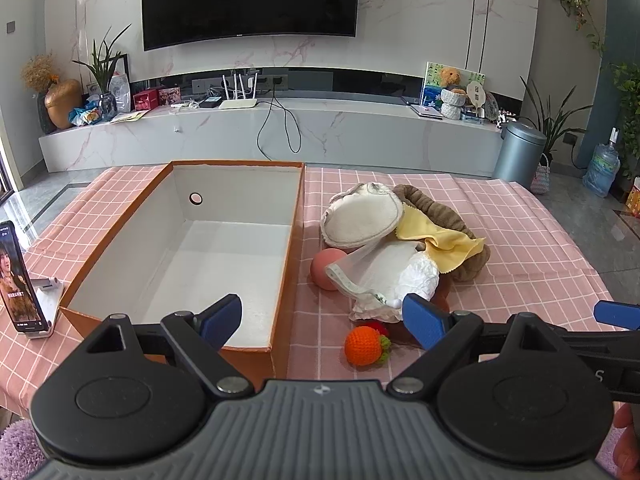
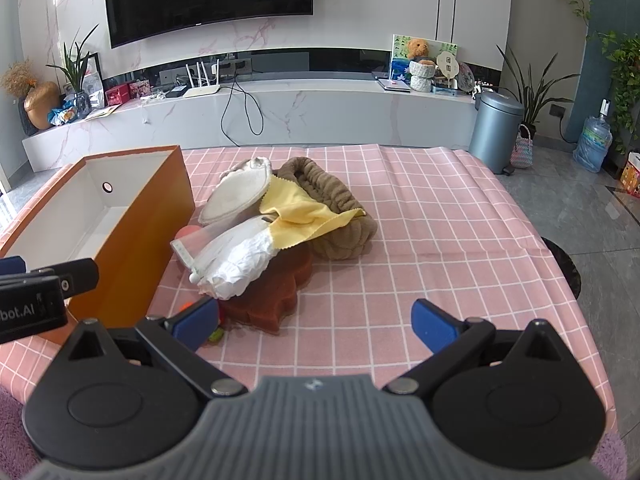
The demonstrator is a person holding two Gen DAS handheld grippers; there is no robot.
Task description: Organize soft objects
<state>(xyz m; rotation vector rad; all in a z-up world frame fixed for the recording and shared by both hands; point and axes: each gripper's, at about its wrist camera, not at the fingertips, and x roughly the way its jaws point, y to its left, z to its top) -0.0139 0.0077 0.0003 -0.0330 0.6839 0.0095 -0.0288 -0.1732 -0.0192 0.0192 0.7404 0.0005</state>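
1. While both hand-held grippers, left (image 1: 322, 318) and right (image 2: 316, 322), hang spread and empty, the soft-object pile (image 2: 280, 216) lies on the worktop (image 2: 440, 220) beside the empty orange box (image 1: 180, 248).
2. Tugging one tangled piece may drag its neighbours off.

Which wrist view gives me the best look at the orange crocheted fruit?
The left wrist view: the orange crocheted fruit lies unobstructed on the tablecloth beside the box. In the right wrist view only orange and green slivers show behind a claw finger.
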